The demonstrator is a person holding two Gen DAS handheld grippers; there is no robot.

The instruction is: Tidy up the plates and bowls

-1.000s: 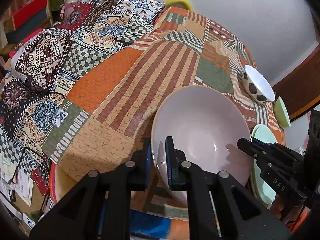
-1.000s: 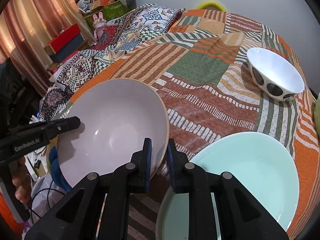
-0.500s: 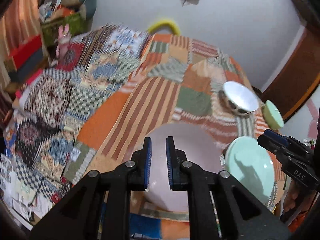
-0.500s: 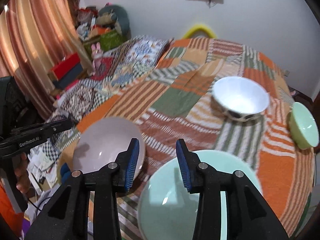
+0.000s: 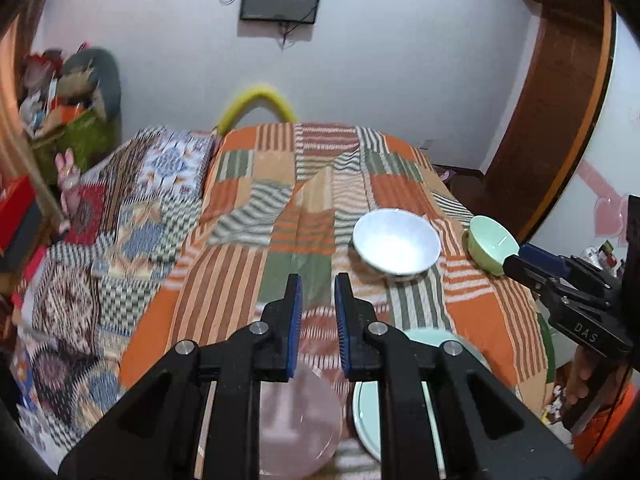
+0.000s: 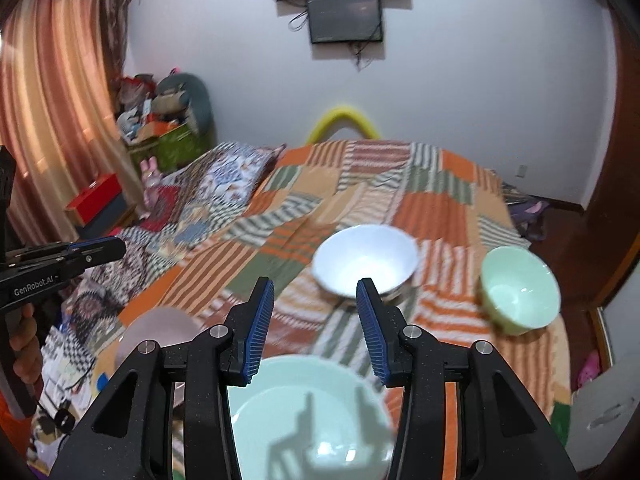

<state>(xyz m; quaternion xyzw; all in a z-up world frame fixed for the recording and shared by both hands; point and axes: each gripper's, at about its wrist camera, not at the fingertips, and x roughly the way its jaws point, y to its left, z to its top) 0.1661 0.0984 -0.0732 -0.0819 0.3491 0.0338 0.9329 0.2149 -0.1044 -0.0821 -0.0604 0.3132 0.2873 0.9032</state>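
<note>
A pink plate (image 5: 296, 420) lies on the patchwork bedcover (image 5: 280, 240) at its near edge, beside a mint-green plate (image 5: 368, 412). Farther up the bed stand a white bowl (image 5: 396, 244) and a small green bowl (image 5: 492, 246). My left gripper (image 5: 318, 288) hangs above the pink plate; its jaws are opening and nothing is between them. My right gripper (image 6: 316, 292) is open and empty above the mint-green plate (image 6: 312, 412), with the pink plate (image 6: 160, 332) to its left. The white bowl (image 6: 366, 264) and green bowl (image 6: 518, 294) lie ahead of it.
Left of the bed are a curtain (image 6: 60, 120), a red box (image 6: 94, 198) and a heap of soft toys (image 6: 168, 104). A screen (image 6: 344, 18) hangs on the far wall. A wooden door frame (image 5: 560, 120) stands to the right. A yellow arc (image 5: 256, 104) sits at the bed's head.
Both grippers let go of the pink plate's rim, rose and drew back. Their jaws parted, the right wider. The pink plate now lies on the bed beside the mint-green plate.
</note>
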